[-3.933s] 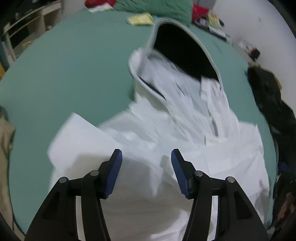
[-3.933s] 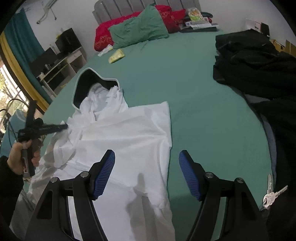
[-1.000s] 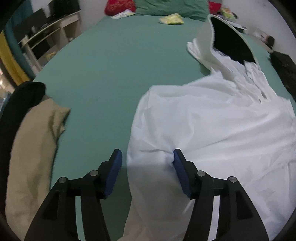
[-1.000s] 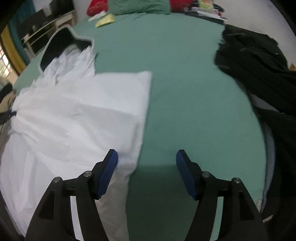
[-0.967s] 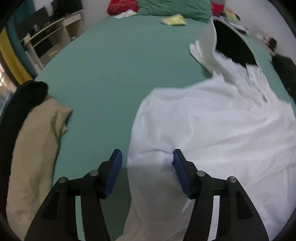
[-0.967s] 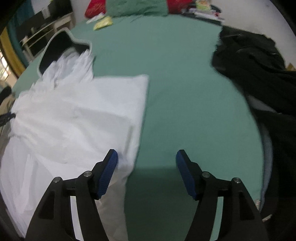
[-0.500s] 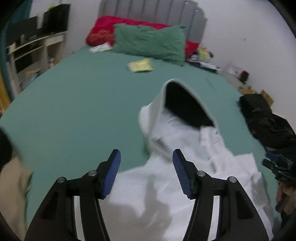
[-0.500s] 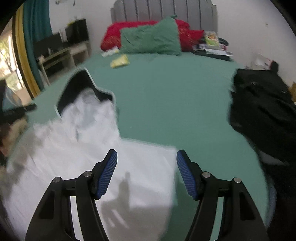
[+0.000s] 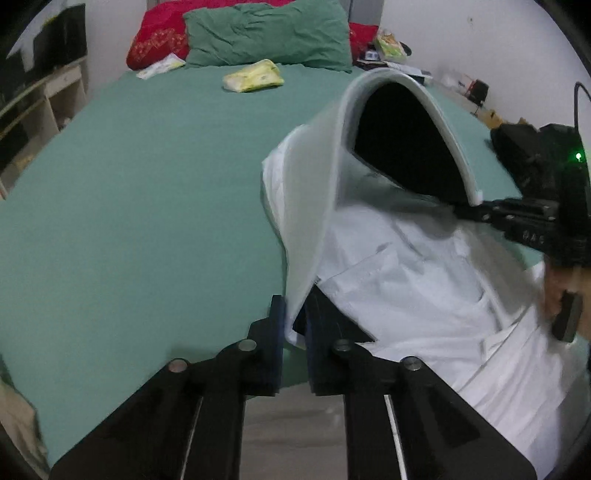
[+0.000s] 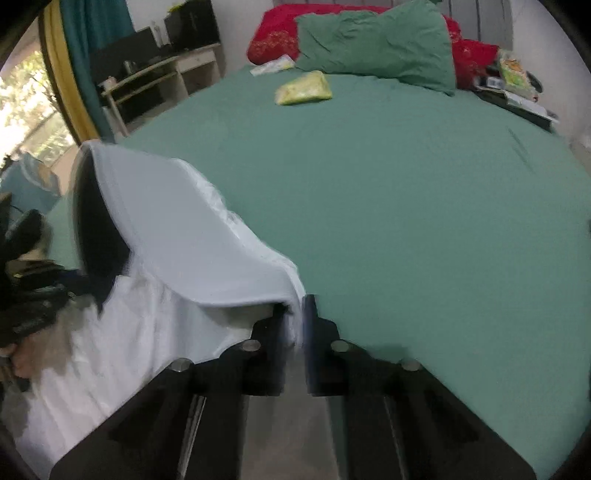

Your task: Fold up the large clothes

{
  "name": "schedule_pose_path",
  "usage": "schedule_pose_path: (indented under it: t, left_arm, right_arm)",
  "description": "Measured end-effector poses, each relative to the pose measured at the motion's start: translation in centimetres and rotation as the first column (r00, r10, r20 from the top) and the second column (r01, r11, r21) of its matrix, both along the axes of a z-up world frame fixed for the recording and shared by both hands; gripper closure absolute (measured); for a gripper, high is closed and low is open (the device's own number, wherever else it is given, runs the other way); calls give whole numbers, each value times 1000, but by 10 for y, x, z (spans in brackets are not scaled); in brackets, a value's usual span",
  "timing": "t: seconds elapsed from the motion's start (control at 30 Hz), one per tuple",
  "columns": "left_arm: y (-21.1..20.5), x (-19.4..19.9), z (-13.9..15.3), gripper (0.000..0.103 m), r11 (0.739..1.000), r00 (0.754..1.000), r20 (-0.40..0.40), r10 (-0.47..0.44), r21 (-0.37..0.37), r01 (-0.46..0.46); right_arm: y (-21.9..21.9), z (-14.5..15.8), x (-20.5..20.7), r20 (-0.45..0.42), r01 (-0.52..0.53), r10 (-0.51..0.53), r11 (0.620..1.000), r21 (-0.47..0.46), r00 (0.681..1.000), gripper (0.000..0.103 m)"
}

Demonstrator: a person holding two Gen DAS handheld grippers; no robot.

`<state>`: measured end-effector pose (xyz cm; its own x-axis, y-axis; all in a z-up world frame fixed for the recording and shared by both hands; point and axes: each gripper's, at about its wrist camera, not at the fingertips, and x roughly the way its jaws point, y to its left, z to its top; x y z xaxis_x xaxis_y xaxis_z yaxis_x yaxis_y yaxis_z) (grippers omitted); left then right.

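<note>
Left wrist view: the left claw [image 9: 294, 325] is closing on the hood edge of the white jacket [image 9: 406, 280], which lies on the green bed [image 9: 147, 184]. Right wrist view: the right claw [image 10: 294, 325] is closing on the hood's other edge.

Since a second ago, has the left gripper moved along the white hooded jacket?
Yes. The left gripper moved from its hem up to the hood, toward the green pillow.

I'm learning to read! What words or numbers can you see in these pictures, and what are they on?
Nothing can be read for sure.
Right gripper body: pale raised letters, too blurred to read.
Yellow packet on the bed: print too small.
White hooded jacket: no words visible.
</note>
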<state>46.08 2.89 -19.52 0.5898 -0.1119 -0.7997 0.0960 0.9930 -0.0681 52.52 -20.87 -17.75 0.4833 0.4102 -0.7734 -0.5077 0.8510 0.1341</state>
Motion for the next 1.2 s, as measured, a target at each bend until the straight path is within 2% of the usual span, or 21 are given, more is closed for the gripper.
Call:
schedule_pose_path:
  t: [0.1, 0.23, 0.33, 0.4, 0.47, 0.5, 0.53, 0.6, 0.67, 0.73, 0.8, 0.87, 0.9, 0.93, 1.03, 1.1, 1.17, 1.2]
  left_arm:
    - [6, -15, 7, 94, 1000, 1000, 13, 5, 9, -5]
    - [8, -22, 9, 93, 1000, 999, -36, -26, 1, 26]
    - [6, -28, 15, 80, 998, 997, -58, -56, -36, 54]
    - [5, -36, 24, 70, 997, 997, -46, -64, -44, 62]
    - [9, -44, 37, 65, 995, 998, -14, -68, -74, 67]
    - [13, -48, 45, 62, 993, 998, -1, -70, -96, 70]
    - [15, -53, 53, 59, 993, 998, 14, -69, -98, 70]
    - [17, -57, 69, 58, 998, 997, 66, -51, -18, 52]
    - [18, -49, 82, 57, 999, 992, 122, -24, 32, 20]
    - [20, -31, 85, 54, 1000, 991, 132, 3, 14, -4]
    - [18, -10, 78, 54, 999, 994, 105, 27, -21, -25]
    - [10, 10, 65, 54, 998, 998, 54, 10, -58, -7]
    - [4, 19, 56, 54, 997, 1000, 24, -12, -82, 14]
    - [-1, 24, 47, 54, 994, 1000, -1, -30, -101, 29]
    - [-22, 25, 15, 54, 986, 986, -100, -137, -111, 126]
    - [-30, 17, 2, 52, 975, 968, -131, -214, -92, 203]
    - [-36, 7, -10, 40, 956, 942, -165, -291, -73, 282]
    - [-39, -1, -10, 32, 946, 935, -143, -325, -50, 321]
  right_arm:
    - [-25, 9, -30, 44, 39, -37, 997, -67, 998, 96]
    - [-76, 18, -69, 33, 111, -109, 992, -66, 994, 96]
    - [-99, 12, -86, -7, 110, -111, 992, -59, 994, 95]
    - [-109, 6, -91, -57, 89, -89, 996, -2, 994, 92]
    - [-117, 6, -90, -92, 85, -79, 995, 59, 993, 88]
    - [-124, 9, -91, -101, 81, -72, 993, 88, 992, 79]
    - [-127, 12, -91, -94, 80, -72, 994, 79, 993, 58]
    - [-129, 20, -96, -22, 76, -77, 997, -28, 997, 31]
    - [-130, 27, -99, 9, 50, -50, 998, -27, 999, 31]
    - [-136, 37, -93, 26, 51, -51, 999, 17, 998, 31]
    - [-137, 41, -79, 10, 64, -65, 995, 71, 998, 30]
    - [-130, 36, -59, -68, 72, -64, 990, 123, 996, 30]
    - [-126, 27, -44, -165, 73, -42, 980, 183, 985, 30]
    - [-125, 20, -38, -226, 80, -28, 971, 226, 974, 30]
    - [-110, -3, -25, -348, 44, 81, 941, 335, 934, 30]
    - [-93, -15, -29, -373, -32, 152, 951, 308, 915, 30]
    - [-85, -15, -38, -322, -94, 182, 958, 272, 929, 30]
    - [-82, -15, -41, -317, -121, 207, 956, 269, 926, 30]
